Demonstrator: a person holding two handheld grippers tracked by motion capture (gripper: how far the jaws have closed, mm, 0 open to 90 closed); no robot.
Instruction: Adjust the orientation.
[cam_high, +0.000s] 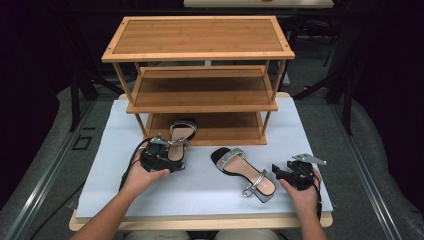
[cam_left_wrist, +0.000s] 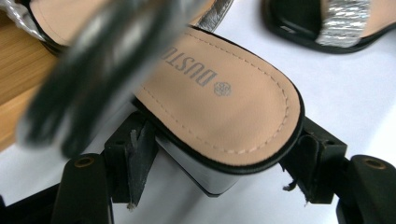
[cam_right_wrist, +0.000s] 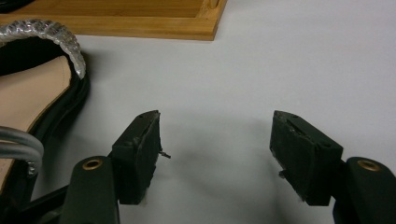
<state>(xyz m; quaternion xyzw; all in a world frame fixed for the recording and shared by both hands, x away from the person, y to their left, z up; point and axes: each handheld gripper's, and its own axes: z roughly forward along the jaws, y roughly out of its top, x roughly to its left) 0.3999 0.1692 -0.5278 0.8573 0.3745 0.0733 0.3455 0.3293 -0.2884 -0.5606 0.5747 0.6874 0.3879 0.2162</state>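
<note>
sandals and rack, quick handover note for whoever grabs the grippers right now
Left gripper: jaws astride the heel of the first sandal; whether the pads press on it is unclear. Its toe lies on the rack's bottom shelf.
Right gripper: open, empty, beside the second sandal on the white mat.
Done: nothing fully shelved.
Left: seat the first sandal, then shelve the second.

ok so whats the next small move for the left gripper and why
Probably carry the sandal forward onto the bottom shelf. The left gripper has its jaws on either side of the heel, the toe already reaches over the shelf edge, and the other sandal lies on the table.
</note>
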